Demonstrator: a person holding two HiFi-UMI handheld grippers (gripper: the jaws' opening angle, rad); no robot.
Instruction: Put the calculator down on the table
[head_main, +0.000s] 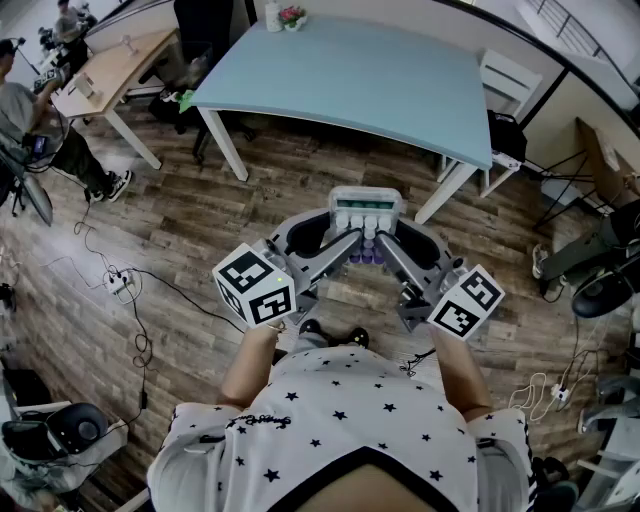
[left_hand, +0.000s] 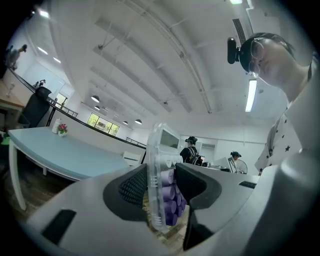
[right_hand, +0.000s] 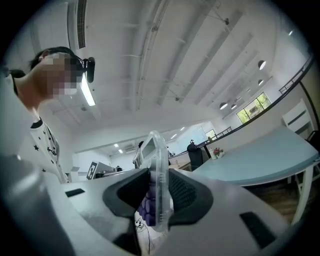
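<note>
The calculator (head_main: 366, 213), clear-cased with purple keys and a pale display, hangs in the air over the wooden floor, short of the light blue table (head_main: 380, 85). My left gripper (head_main: 348, 245) and right gripper (head_main: 386, 247) both grip its near end, one from each side. In the left gripper view the calculator (left_hand: 159, 170) stands on edge, and my left gripper (left_hand: 162, 186) is shut on it with both pads pressed against it. The right gripper view shows the same: the calculator (right_hand: 157, 160) is clamped by my right gripper (right_hand: 158, 194). The table (left_hand: 60, 150) lies ahead of the jaws.
A flower pot (head_main: 292, 16) and a bottle (head_main: 272, 14) stand at the table's far edge. A white chair (head_main: 505, 80) is at its right end, a wooden desk (head_main: 110, 65) and a seated person (head_main: 30, 120) at the left. A power strip (head_main: 120, 283) with cables lies on the floor.
</note>
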